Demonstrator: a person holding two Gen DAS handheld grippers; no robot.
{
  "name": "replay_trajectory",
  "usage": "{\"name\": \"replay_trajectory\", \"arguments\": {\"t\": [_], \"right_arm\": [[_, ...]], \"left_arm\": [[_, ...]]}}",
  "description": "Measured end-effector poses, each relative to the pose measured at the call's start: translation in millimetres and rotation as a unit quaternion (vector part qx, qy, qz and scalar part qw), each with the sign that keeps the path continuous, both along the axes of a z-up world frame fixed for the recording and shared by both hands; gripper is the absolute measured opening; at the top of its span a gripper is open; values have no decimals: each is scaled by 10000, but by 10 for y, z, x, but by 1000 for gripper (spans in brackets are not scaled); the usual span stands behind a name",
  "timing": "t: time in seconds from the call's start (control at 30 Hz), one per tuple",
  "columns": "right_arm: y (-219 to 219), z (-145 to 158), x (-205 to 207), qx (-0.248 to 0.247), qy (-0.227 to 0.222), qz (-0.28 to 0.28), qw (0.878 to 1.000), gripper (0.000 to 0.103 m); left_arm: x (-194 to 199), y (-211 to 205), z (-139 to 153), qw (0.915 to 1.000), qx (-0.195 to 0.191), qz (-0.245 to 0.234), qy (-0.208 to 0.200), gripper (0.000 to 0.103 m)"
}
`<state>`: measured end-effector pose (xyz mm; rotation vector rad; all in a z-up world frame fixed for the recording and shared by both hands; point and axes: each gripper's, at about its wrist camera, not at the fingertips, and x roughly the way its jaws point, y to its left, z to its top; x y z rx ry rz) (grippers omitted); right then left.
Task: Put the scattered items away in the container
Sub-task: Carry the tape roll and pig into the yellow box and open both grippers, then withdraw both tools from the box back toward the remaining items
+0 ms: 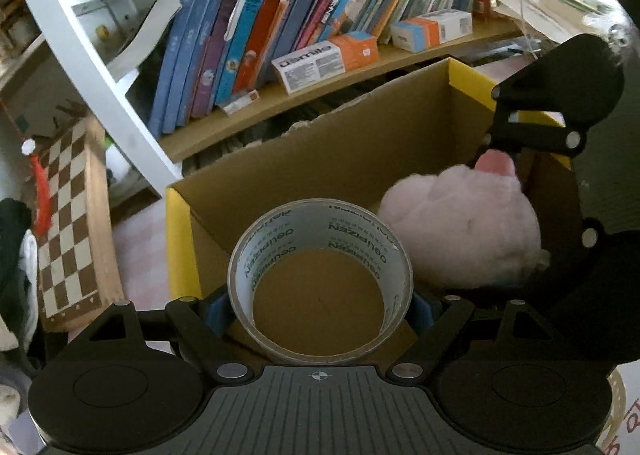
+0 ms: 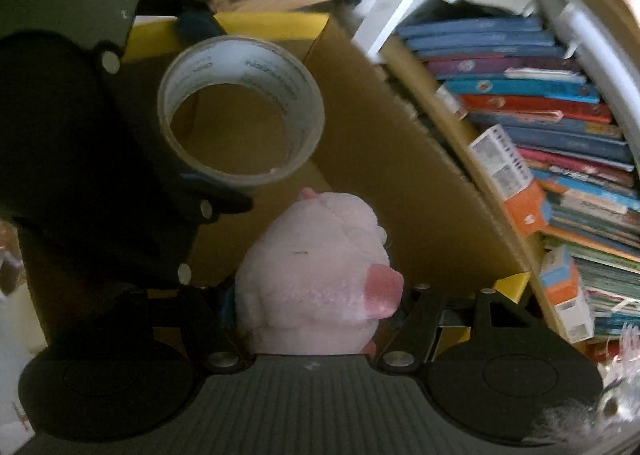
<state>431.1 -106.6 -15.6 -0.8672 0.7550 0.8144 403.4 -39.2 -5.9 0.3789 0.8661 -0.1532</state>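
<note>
A roll of tape (image 1: 320, 279) is gripped across its outer wall by the left gripper (image 1: 320, 309), its open core facing up, and it is held over the open cardboard box (image 1: 320, 159), whose bare brown floor is seen through the ring. A pink plush toy (image 2: 316, 275) is clamped between the fingers (image 2: 226, 305) of the right gripper (image 2: 316, 309) and is likewise held over the box, just beside the tape on the side away from the box's near yellow corner. In the left wrist view the roll sits squarely between the two blue pads, pressed at opposite sides; in the right wrist view the plush bulges well forward of the fingers, which are closed on its rear part.

The step in hand is judged to be the release of both items into the box. It is best done by lowering each item below the yellow rim before the fingers are opened, so that nothing bounces out. The tape should be let down flat and clear of the plush, and the two grippers should be kept apart, since they are crowded together above the box. A bookshelf (image 1: 320, 15) stands behind the box and a chessboard (image 1: 68, 223) leans beside it.
</note>
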Motion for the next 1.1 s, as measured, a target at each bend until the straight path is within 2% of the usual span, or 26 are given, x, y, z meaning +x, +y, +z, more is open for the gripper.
{"name": "replay_trajectory", "arguments": {"t": [0.23, 0.3, 0.37, 0.43, 0.57, 0.77, 1.1], "right_arm": [[9, -13, -24, -11, -32, 11, 10000, 71], [6, -8, -17, 26, -42, -21, 10000, 74], [-9, 18, -38, 94, -162, -78, 9998, 83], [-24, 49, -44, 171, -223, -118, 9995, 84], [-102, 180, -101, 419, -323, -177, 9984, 84], [-311, 489, -286, 1056, -474, -376, 9926, 84], [-613, 991, -768, 2047, -1179, -723, 9690, 85]], "left_arm": [[2, -15, -44, 9998, 116, -3, 169, 87], [-11, -18, -39, 9998, 156, 55, 117, 89], [-23, -14, -28, 9998, 173, 108, 87, 89], [-55, -8, 6, 9997, 179, 138, 29, 90], [-152, -11, 148, 9996, 121, 185, -183, 90], [-382, -3, 450, 9971, -153, 342, -664, 90], [-940, 92, 916, 9846, -713, 595, -1482, 94]]}}
